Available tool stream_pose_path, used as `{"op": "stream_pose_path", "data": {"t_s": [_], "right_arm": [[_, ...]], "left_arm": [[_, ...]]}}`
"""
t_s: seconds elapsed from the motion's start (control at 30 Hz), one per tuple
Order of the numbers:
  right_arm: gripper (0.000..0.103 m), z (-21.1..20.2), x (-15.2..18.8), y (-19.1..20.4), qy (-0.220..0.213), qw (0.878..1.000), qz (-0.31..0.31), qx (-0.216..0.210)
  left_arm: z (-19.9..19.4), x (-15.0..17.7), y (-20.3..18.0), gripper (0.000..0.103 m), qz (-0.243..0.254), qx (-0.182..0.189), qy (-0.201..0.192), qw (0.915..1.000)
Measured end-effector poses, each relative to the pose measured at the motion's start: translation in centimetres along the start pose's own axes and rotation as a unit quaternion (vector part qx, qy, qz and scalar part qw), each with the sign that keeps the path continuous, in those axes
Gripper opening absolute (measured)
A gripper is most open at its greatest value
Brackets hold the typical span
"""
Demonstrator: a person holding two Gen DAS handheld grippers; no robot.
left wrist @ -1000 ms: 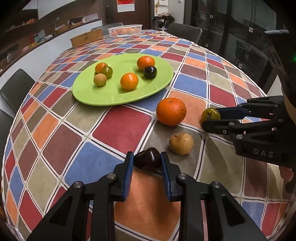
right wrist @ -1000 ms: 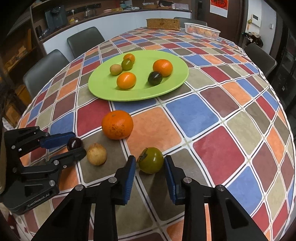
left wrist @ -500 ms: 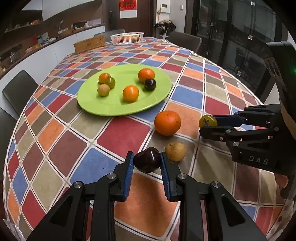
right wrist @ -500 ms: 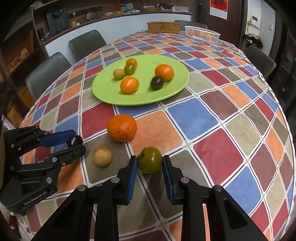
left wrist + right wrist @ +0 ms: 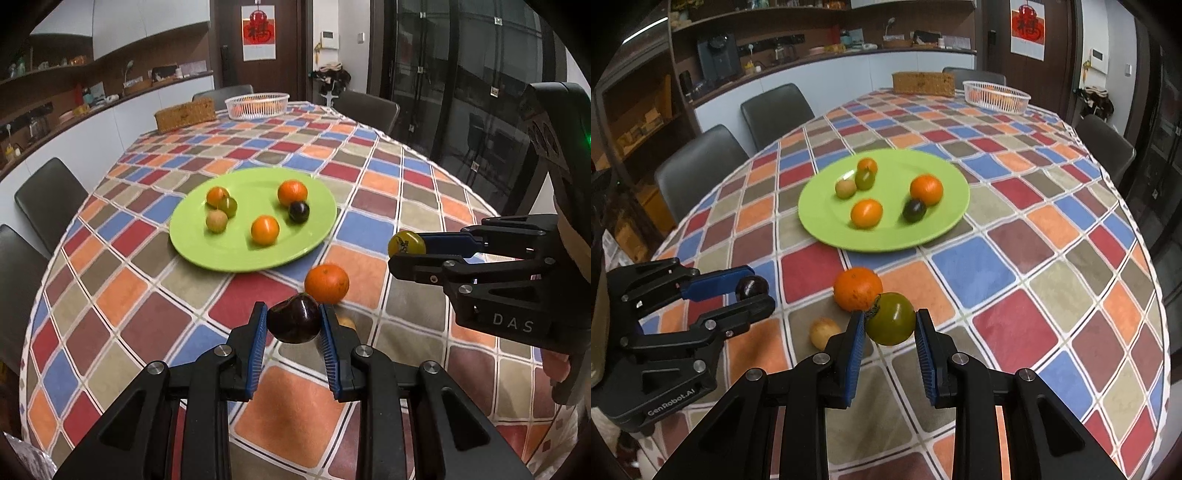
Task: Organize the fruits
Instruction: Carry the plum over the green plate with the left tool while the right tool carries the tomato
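A dining room worktop (image 5: 140, 295) under a chequered cloth carries a green plate (image 5: 192, 236) holding six small fruits. Your left gripper (image 5: 293, 323) has its jaws clenched on a dark plum (image 5: 293, 321); your right gripper (image 5: 890, 325) has its jaws clenched on a green tomato (image 5: 891, 323). Both fruits hang clear of the cloth, likely for transfer to the plate at 12 o'clock. Both grippers pitch downward, side by side. An orange (image 5: 857, 288) and a tan fruit (image 5: 824, 332) remain on the cloth, at 6 o'clock from the plate.
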State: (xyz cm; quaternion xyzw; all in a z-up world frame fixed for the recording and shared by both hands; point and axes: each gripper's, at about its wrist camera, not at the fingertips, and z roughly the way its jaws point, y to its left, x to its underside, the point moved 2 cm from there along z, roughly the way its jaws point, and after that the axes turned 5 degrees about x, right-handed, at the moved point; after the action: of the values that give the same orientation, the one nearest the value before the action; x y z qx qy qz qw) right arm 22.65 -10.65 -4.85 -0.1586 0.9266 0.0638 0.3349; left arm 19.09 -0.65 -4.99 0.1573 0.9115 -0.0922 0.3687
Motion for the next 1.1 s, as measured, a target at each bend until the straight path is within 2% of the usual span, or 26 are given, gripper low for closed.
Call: {"op": "stream_pose_path", "data": {"t_s": [0.5,0.8,1.1], "right_arm": [[0.029,-1.7,-4.5,0.4,-0.051,0.999,0.006,-0.014],[0.029,-1.3,-7.8,0.2,-0.071,0.997,0.002,-0.009],[0.029,1.2,-10.7,-0.3,-0.06,0.998,-0.005,-0.008]], "left_arm": [[-2.0,-5.0,0.9,0.028,0.017,-0.021,-0.055,0.9981],[-1.4,-7.7,2.4,0.028,0.014,-0.021,-0.063,0.9977],[1.0,-9.6,4.7,0.028,-0.001,-0.017,-0.047,0.9987]]}}
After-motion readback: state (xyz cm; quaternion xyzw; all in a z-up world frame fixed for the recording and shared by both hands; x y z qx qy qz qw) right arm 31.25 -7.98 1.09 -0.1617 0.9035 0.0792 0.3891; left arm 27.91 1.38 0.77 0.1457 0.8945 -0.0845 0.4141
